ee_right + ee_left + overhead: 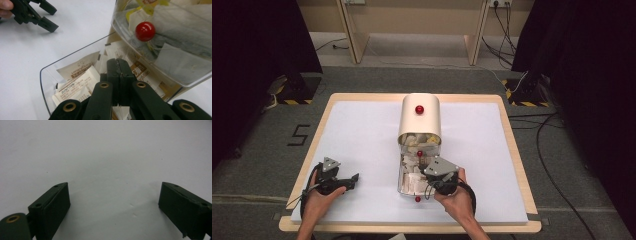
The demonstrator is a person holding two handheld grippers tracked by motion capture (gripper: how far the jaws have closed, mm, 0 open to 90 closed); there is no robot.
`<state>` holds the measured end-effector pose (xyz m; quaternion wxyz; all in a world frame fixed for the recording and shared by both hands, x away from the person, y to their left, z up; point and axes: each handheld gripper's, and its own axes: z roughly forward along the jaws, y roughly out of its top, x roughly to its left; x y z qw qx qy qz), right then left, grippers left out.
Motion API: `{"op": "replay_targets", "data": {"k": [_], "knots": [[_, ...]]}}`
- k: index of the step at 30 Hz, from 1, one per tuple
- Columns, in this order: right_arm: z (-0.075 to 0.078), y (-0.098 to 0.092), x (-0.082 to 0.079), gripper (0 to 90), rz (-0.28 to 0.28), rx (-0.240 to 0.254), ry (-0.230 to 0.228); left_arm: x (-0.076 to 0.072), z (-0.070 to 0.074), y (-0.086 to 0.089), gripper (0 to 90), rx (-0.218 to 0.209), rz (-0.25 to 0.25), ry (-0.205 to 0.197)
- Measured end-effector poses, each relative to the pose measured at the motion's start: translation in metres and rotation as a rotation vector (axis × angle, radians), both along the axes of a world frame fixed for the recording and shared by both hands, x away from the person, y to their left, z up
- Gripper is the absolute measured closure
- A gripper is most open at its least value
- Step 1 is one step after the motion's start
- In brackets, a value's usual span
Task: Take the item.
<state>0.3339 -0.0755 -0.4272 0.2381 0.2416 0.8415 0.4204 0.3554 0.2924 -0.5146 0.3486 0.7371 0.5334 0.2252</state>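
Right tool (117,65): clenched inside the clear tea-bag box (50,72), seemingly pinching a sachet edge; left tool (112,202) released on the counter (362,130); you lift gently next.

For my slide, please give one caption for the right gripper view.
Right gripper, jaws shut, reaches into clear drawer of sachets.

Even overhead light washes the white table (362,145) pale, while dark curtains swallow both edges of the high view, at 9 and 3 o'clock. Soft, faint shadows pool beneath the jaws in the left gripper view. In the right gripper view, a highlight glints off the red knob (145,31); the near jaws blur slightly.
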Motion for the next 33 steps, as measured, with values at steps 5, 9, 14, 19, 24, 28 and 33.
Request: {"op": "replay_targets", "data": {"k": [5, 9, 14, 19, 24, 28, 33], "knots": [[0.008, -0.003, -0.004, 90.0, 0.013, 0.022, -0.011, 0.000, 0.000, 0.000, 9.3, 0.000, 0.000, 0.000], [0.014, -0.005, -0.006, 90.0, 0.024, 0.049, -0.013, 0.000, 0.000, 0.000, 9.3, 0.000, 0.000, 0.000], [0.017, -0.009, -0.008, 90.0, 0.023, 0.057, -0.011, 0.000, 0.000, 0.000, 9.3, -0.002, 0.000, 0.000], [0.015, -0.012, -0.008, 90.0, 0.021, 0.067, 0.004, 0.000, 0.000, 0.000, 9.3, -0.002, 0.000, 0.000], [0.018, -0.020, -0.011, 90.0, 0.019, 0.087, 0.002, 0.000, 0.000, 0.000, 9.3, -0.003, 0.000, -0.001], [0.023, -0.030, -0.015, 90.0, 0.002, 0.090, -0.013, 0.000, 0.000, 0.000, 9.3, -0.003, -0.001, -0.001], [0.024, -0.047, -0.020, 90.0, -0.024, 0.095, -0.020, 0.000, 0.000, 0.000, 9.3, -0.003, -0.001, 0.000]]}}
